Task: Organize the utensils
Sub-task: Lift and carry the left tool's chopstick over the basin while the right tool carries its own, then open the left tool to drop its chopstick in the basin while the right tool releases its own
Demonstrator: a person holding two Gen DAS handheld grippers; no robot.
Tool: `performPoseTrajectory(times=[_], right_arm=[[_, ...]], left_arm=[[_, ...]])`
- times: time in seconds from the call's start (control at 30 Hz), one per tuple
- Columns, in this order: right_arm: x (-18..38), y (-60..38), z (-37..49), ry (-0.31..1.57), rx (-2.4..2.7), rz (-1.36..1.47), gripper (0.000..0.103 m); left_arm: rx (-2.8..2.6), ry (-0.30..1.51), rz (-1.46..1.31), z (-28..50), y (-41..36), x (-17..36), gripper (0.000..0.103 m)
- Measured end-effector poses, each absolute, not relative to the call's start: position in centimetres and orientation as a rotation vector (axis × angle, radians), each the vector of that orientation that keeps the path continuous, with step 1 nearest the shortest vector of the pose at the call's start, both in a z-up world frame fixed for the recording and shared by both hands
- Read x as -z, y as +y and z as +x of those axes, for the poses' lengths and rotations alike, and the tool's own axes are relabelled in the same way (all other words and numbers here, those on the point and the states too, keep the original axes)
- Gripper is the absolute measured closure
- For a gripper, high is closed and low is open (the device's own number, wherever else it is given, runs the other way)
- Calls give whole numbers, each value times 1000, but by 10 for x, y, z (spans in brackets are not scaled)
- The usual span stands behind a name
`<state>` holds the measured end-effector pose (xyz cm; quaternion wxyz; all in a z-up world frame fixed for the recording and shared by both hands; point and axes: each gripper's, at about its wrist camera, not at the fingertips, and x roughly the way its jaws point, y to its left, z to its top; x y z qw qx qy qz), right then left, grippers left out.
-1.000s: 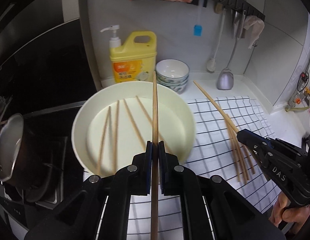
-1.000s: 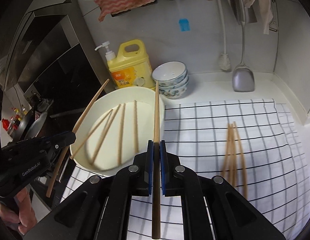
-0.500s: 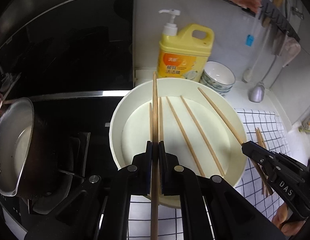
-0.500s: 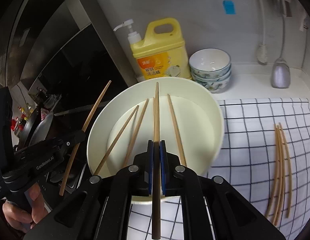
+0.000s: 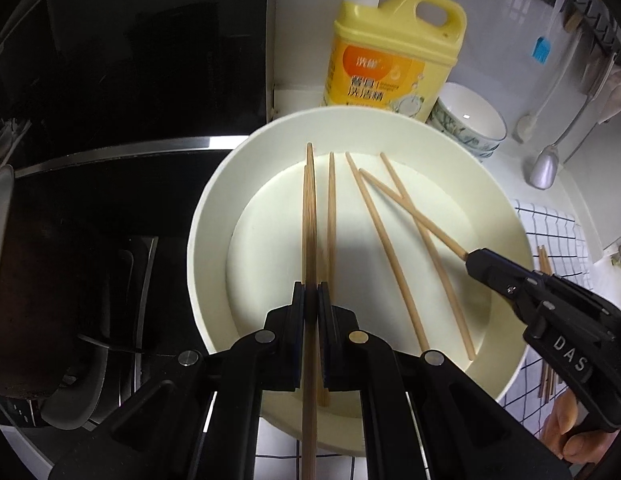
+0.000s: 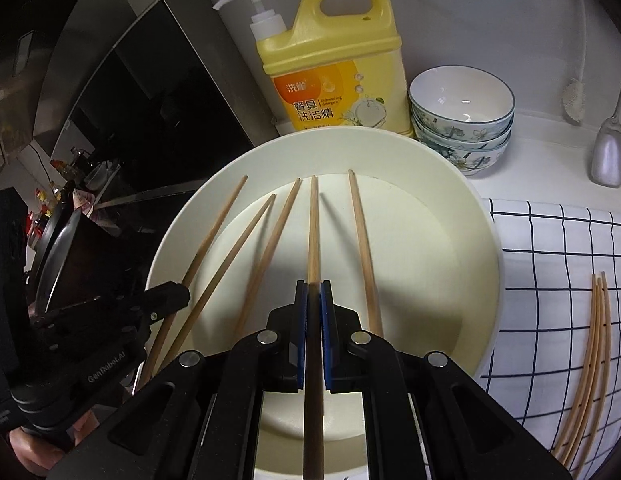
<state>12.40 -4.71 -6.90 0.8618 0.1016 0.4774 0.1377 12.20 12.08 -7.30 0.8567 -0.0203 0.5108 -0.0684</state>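
left gripper (image 5: 310, 300) pinches one chopstick (image 5: 309, 216) over cream basin (image 5: 206, 216); right gripper (image 6: 313, 300) pinches another chopstick (image 6: 313, 232) (four chopsticks already inside basin; more on checked cloth (image 6: 550, 240)).

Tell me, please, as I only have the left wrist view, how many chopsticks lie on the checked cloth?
Observer: At least three, in one bundle on the checked cloth, apart from the white basin.
Operator: Where does my left chopstick point?
Observer: The left gripper holds its chopstick slanting over the basin's left rim, tip above the inner wall.
Operator: How many bowls stand behind?
Observer: Three bowls, stacked, beside the yellow detergent jug.
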Motion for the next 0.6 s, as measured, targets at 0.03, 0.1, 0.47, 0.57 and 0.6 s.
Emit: performPoseTrajectory(times=[0.03, 0.1, 0.47, 0.57, 0.6], right_arm=[[70, -48, 125, 1003, -290, 215, 97], [73, -49, 128, 1008, -290, 213, 97], [83, -46, 138, 1052, -292, 205, 97], [82, -46, 140, 1053, -285, 203, 97], [81, -47, 140, 1052, -283, 204, 96]], left_arm=[[137, 1084, -45, 124, 120, 77, 96], [130, 1101, -48, 126, 120, 82, 96], [120, 1149, -44, 145, 110, 105, 95], [117, 1155, -33, 146, 107, 105, 94], [114, 1151, -34, 146, 108, 103, 94]])
